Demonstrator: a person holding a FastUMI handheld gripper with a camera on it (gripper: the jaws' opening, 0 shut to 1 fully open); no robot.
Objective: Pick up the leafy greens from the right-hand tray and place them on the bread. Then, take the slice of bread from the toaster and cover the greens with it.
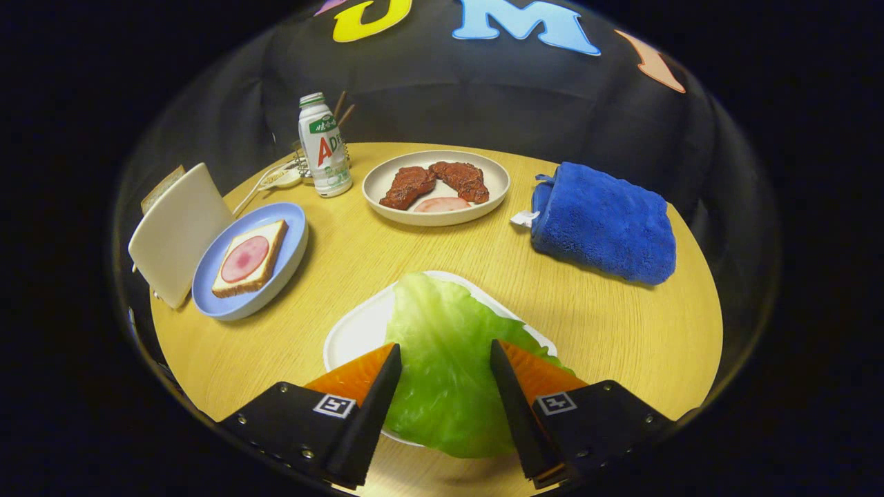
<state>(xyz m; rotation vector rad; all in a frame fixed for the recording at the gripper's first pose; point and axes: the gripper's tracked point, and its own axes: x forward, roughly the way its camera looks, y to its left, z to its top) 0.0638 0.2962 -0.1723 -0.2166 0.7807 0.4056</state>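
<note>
A pale green lettuce leaf [442, 359] lies on a white tray [359, 331] at the near edge of the round wooden table, its front end hanging over the tray's rim. My gripper [445, 355] is right over the leaf, fingers partly apart, with the leaf's middle showing between them and its sides passing under them. To the left, beyond the fingers, a blue plate [283, 255] holds a bread slice [273, 238] topped with a round ham slice. A white toaster [176, 231] stands left of that plate, with a bread slice [160, 190] poking out of it.
At the back stands a beige plate [442, 210] with two brown meat pieces and a ham slice. A white bottle [323, 148] is to its left, and a small holder with utensils stands behind it. A folded blue towel [604, 221] lies at the right.
</note>
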